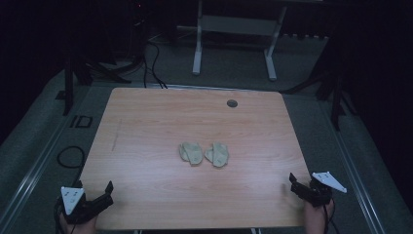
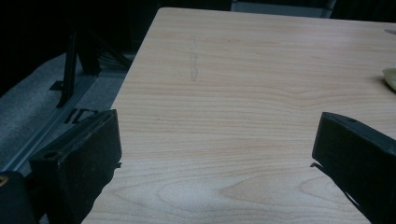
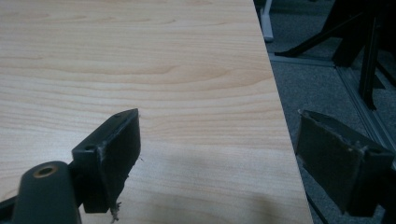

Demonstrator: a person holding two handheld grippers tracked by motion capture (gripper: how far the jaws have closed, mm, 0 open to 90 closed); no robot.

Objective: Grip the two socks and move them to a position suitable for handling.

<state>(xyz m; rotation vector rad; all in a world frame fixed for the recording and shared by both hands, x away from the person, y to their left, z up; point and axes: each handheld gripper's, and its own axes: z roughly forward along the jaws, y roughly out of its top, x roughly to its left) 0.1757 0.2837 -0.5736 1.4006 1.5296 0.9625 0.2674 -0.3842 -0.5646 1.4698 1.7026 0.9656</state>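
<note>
Two small crumpled beige cloth pieces lie side by side at the middle of the wooden table (image 1: 146, 126): the left piece (image 1: 190, 152) and the right piece (image 1: 217, 154). My left gripper (image 1: 103, 193) rests at the table's near left corner, jaws wide open and empty. In the left gripper view the left gripper (image 2: 217, 140) faces bare wood, with an edge of a beige piece (image 2: 390, 77) at the far right. My right gripper (image 1: 298, 184) sits at the near right corner, open and empty. In the right gripper view the right gripper (image 3: 219, 140) straddles the table's right edge (image 3: 280, 121).
A round grommet hole (image 1: 232, 103) sits near the table's far edge. Behind the table stands a white desk frame (image 1: 197, 44). Cables (image 1: 70, 157) lie on the grey floor at the left, and dark stands (image 1: 336, 97) flank both sides.
</note>
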